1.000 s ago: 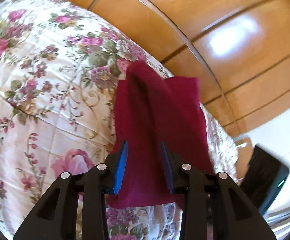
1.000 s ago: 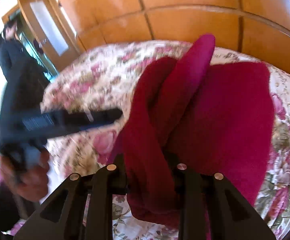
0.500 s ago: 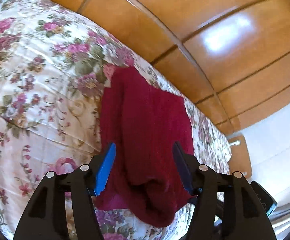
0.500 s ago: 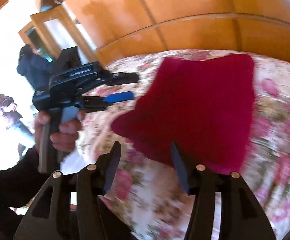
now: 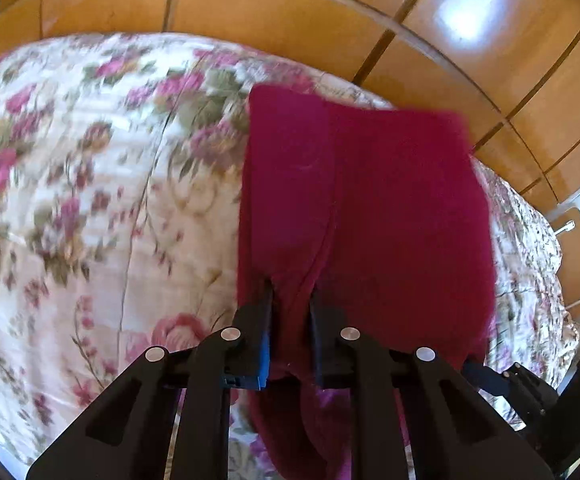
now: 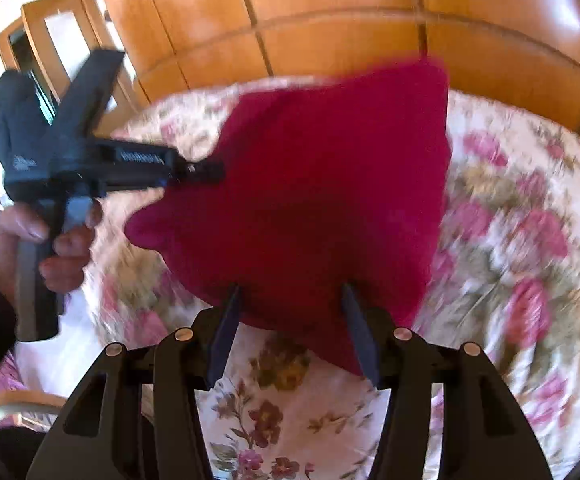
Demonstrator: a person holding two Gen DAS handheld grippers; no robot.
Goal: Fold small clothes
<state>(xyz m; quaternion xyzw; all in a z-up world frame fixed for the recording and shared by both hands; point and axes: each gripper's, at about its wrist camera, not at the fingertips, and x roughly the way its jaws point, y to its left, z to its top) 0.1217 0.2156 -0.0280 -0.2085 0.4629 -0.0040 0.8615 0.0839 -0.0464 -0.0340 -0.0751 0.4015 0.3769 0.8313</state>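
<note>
The garment [image 5: 364, 216] is plain deep crimson. The bedspread [image 5: 89, 208] beneath is cream, printed with pink and magenta roses, olive-green leaves and tan scrolls. At twelve o'clock, the wooden panelling [image 5: 290, 12] is glossy honey-orange. The left gripper [image 5: 290, 312] is black with a blue pad.

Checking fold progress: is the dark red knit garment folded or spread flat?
Folded over at least partly: the dark red knit garment shows an overlapping layer down its middle on the floral bedspread; how fully, cannot tell.
</note>
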